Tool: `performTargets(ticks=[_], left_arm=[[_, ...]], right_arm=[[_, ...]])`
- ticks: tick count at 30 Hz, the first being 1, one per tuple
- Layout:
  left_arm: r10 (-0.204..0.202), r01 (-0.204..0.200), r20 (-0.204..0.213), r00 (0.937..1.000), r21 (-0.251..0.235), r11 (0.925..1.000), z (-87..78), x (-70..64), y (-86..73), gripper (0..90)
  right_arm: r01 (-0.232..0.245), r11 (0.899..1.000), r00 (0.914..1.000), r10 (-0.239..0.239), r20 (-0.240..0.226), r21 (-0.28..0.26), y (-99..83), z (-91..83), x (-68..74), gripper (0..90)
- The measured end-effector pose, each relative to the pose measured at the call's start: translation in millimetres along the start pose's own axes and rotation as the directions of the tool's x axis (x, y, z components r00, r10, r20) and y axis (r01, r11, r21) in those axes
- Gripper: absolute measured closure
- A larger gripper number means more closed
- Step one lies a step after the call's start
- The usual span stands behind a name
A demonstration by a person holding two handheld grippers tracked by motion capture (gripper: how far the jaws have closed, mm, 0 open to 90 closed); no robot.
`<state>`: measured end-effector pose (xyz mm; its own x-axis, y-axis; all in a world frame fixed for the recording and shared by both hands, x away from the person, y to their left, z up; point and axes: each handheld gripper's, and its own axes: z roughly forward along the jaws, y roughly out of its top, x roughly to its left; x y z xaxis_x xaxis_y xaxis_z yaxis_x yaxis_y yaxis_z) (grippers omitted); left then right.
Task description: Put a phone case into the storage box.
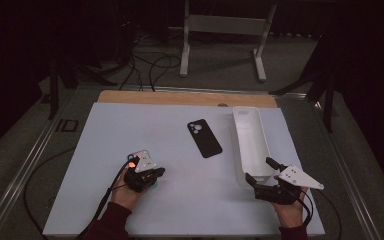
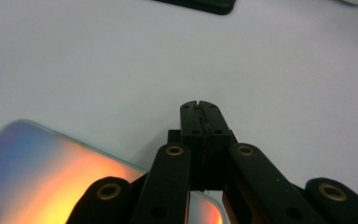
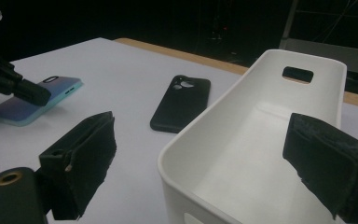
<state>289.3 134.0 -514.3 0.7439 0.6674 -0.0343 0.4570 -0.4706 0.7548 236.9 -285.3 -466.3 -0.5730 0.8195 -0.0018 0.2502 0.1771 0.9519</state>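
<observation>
As the high view looks down on a pale mat, a matte black phone case lies flat mid-table, camera cutout at its far end, long axis slanting toward the near right, just beside a long white bin; the left gripper and right gripper wait near the front edge. In the left gripper view, the jaws are clenched together above an iridescent phone. In the right gripper view, the padded jaws stand released, straddling the bin's smooth rounded near end.

No legible text, label or number anywhere.
</observation>
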Motion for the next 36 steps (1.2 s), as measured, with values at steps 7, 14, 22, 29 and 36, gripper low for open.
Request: performTargets(ticks=[7, 14, 22, 29, 36], left_arm=[[-0.008, 0.008, 0.002, 1.0000, 0.068, 0.9977, 3.5, -5.7, -9.9, 89.9], [-0.022, 0.021, 0.002, 0.9998, 0.095, 0.9952, -0.7, -7.9, -16.8, 90.0], [-0.031, 0.035, -0.036, 0.9989, 0.119, 0.9922, -15.0, -3.5, -25.8, 89.9], [-0.124, 0.147, -0.173, 0.9771, 0.131, 0.9804, -44.5, 25.6, -47.8, 89.7], [-0.194, 0.232, -0.262, 0.9452, 0.119, 0.9655, -57.0, 43.8, -58.3, 89.4]], right_arm=[[0.001, 1.000, 1.0000, -0.001, 0.007, -0.001, -0.3, -1.2, -0.6, 8.8], [-0.002, 1.000, 1.0000, 0.003, 0.009, -0.005, 0.3, -2.8, -0.9, 8.9], [-0.005, 1.000, 0.9999, 0.005, 0.012, -0.011, 0.6, -4.7, -2.8, 8.9], [-0.002, 1.000, 0.9999, 0.002, 0.011, -0.009, 1.0, -4.0, -2.3, 8.9], [0.002, 1.000, 0.9999, -0.002, 0.011, -0.008, 1.0, -3.1, -1.8, 8.9]])
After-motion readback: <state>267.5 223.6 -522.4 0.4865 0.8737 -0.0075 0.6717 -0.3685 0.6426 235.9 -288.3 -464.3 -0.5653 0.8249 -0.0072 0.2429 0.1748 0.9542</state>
